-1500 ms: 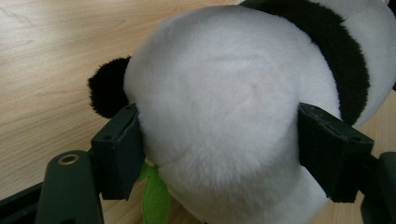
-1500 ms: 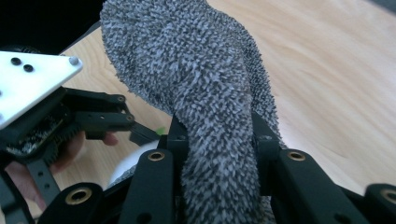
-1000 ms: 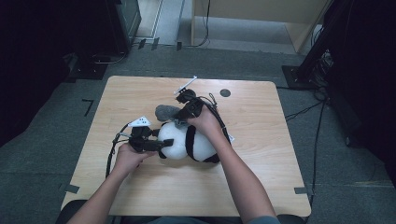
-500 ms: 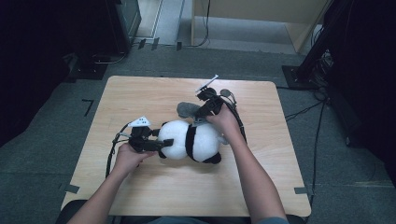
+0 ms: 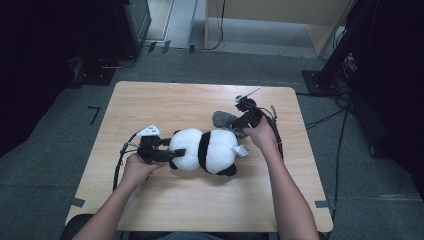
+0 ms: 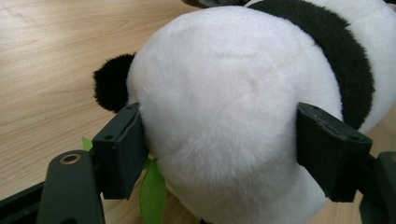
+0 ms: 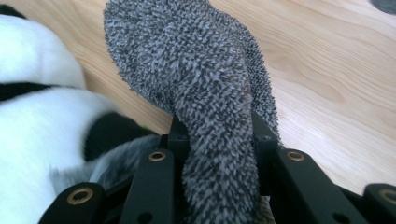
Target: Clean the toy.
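Lying on its side near the middle of the table (image 5: 150, 100), the panda toy (image 5: 205, 150) is getting held at both ends. Left gripper (image 5: 157, 152) is squeezing the white head (image 6: 219, 107), pads (image 6: 122, 151) pressing into the fur on either side w/ jaws fairly wide apart. Right gripper (image 5: 245, 116) is sitting at the other end, jaws nearly together and clamped on a grey fuzzy sock (image 7: 205, 79), which is hanging off the back end of the panda. In the right gripper view the sock is bunching up between the jaws, so it's gripped by a fold, not the whole width.

Handling, as I judge it: panda is looking light, v. soft, squashy; fur gives under the pads, so grip is sinking in rather than slipping. Nothing fragile. Head is a good hold pt: round, firm enough, wide. Sock is thin, stretchy, limp; prob. best taken by a pinch of fabric near the free end, as now. A small green tag (image 6: 152, 191) is poking out under the head, too flimsy to hold by.
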A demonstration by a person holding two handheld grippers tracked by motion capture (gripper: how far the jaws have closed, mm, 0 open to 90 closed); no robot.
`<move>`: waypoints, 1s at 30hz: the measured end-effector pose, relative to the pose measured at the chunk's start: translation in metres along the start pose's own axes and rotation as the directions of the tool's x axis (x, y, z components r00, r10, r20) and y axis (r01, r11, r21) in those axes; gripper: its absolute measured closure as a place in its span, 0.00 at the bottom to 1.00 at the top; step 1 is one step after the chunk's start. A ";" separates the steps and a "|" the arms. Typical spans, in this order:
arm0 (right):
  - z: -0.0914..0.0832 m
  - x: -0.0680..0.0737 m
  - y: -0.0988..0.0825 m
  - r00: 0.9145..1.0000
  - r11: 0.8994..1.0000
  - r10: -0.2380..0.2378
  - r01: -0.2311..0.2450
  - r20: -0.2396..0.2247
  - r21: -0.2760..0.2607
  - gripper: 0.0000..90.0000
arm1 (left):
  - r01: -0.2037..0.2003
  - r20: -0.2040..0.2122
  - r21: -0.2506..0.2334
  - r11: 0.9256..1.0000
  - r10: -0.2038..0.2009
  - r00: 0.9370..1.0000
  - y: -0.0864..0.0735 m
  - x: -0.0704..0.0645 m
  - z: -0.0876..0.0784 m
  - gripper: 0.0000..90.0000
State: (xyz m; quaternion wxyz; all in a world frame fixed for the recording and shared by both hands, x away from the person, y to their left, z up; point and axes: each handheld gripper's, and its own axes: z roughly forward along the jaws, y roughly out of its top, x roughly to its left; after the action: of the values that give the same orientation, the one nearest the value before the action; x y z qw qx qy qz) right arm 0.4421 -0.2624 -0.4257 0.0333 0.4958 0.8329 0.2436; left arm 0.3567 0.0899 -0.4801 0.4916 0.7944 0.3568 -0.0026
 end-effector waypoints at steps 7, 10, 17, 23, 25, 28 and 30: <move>-0.045 0.013 -0.003 1.000 0.984 0.003 -0.007 -0.024 -0.177 0.78 | 0.004 0.001 -0.007 1.000 -0.004 1.000 0.000 0.000 0.000 0.27; -0.054 0.035 0.002 0.998 0.975 -0.058 0.050 -0.035 -0.216 0.78 | 0.001 0.000 -0.007 1.000 -0.001 1.000 0.000 -0.001 0.000 0.27; -0.048 0.093 0.015 0.978 0.958 -0.197 0.178 -0.068 -0.227 0.78 | -0.001 -0.002 -0.010 1.000 0.001 1.000 0.000 -0.002 -0.001 0.27; -0.031 0.136 0.024 0.953 0.940 -0.294 0.273 -0.078 -0.204 0.78 | -0.005 -0.004 -0.016 1.000 0.005 1.000 0.000 -0.002 -0.001 0.27; -0.023 0.149 0.025 0.945 0.936 -0.315 0.296 -0.083 -0.191 0.78 | -0.006 -0.005 -0.013 1.000 0.006 1.000 0.000 -0.002 -0.001 0.27; -0.009 0.165 0.025 0.932 0.927 -0.355 0.341 -0.073 -0.155 0.77 | -0.005 -0.005 -0.014 1.000 0.005 1.000 0.000 -0.002 -0.001 0.27; 0.002 0.172 0.023 0.925 0.923 -0.374 0.364 -0.065 -0.127 0.76 | 0.002 -0.007 -0.012 1.000 -0.002 1.000 0.000 -0.002 -0.001 0.27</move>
State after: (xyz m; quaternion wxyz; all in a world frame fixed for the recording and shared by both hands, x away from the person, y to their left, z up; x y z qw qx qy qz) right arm 0.3742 -0.1085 -0.3853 0.0698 0.3161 0.8969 0.3012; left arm 0.3550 0.0899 -0.4795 0.4949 0.7911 0.3594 0.0020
